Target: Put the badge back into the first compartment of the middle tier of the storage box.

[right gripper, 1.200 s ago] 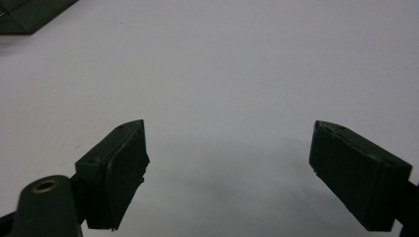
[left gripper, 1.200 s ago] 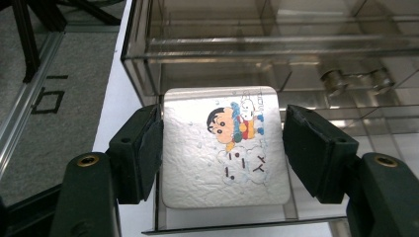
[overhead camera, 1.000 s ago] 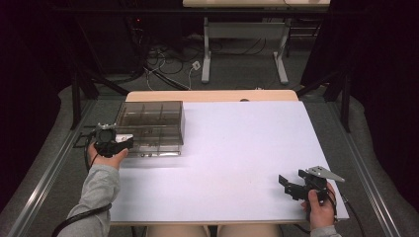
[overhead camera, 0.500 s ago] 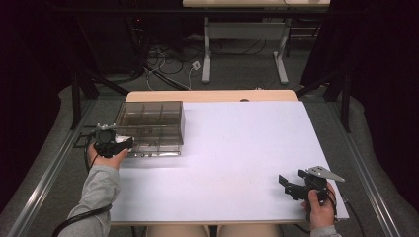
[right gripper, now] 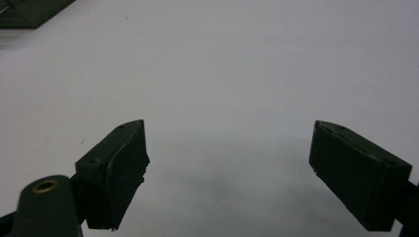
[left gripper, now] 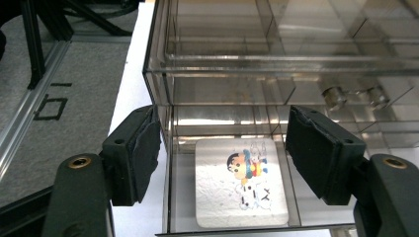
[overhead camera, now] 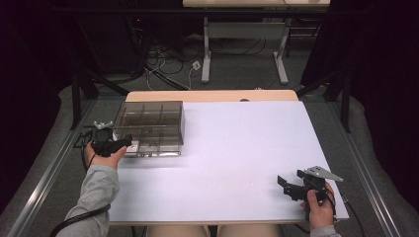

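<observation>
A clear smoky plastic compartment box [overhead camera: 150, 126] sits at the table's far left. My left gripper [overhead camera: 123, 143] is at its near left corner. In the left gripper view the jaws [left gripper: 222, 153] straddle a clear drawer-like compartment [left gripper: 170, 163] that juts toward me. A white square tile with a cartoon figure [left gripper: 241, 181] lies inside it. The jaws have just been opening; the pads stand close beside the compartment's walls with it between them. My right gripper [overhead camera: 290, 187] rests near the table's front right corner, open [right gripper: 230, 173] over bare white tabletop.
Two small metal cylinders [left gripper: 336, 96] lie in a compartment to the right of the tile. The white tabletop [overhead camera: 237, 158] spreads between the two hands. Black frame rails [overhead camera: 54, 168] run along the left side, and cables lie on the floor behind.
</observation>
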`<state>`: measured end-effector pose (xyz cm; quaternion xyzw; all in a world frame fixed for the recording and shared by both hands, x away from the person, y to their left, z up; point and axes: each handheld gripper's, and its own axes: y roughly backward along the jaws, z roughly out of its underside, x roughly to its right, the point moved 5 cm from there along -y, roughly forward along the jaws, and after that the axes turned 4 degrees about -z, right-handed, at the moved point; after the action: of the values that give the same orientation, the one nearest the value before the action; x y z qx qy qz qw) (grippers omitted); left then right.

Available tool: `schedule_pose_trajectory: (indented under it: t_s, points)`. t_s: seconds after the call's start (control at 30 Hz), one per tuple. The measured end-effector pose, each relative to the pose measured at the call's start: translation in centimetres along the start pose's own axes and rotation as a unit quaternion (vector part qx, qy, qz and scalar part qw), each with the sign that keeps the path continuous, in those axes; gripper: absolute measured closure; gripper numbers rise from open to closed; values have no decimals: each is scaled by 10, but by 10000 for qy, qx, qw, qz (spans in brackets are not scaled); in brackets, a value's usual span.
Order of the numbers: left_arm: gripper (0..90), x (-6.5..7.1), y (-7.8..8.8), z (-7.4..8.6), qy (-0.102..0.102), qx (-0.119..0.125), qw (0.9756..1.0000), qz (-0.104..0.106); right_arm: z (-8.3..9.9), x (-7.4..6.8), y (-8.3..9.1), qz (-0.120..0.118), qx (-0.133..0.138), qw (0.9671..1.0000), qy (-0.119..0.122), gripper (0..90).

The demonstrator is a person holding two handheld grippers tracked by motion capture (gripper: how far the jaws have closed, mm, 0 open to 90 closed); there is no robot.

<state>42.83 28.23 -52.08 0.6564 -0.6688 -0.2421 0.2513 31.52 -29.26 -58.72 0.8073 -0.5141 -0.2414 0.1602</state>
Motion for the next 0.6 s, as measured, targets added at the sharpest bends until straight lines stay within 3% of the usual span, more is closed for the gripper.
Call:
schedule_pose_trajectory:
  t_s: [0.4, 0.6]
  points:
    - [286, -2, 9, 2, 132, 171, 9996, 207, 1, 0, 0, 27, -41, 10000, 12, 144]
    - [283, 5, 16, 3, 38, 307, 9988, 373, 0, 0, 0, 22, 24, 10000, -32, 144]
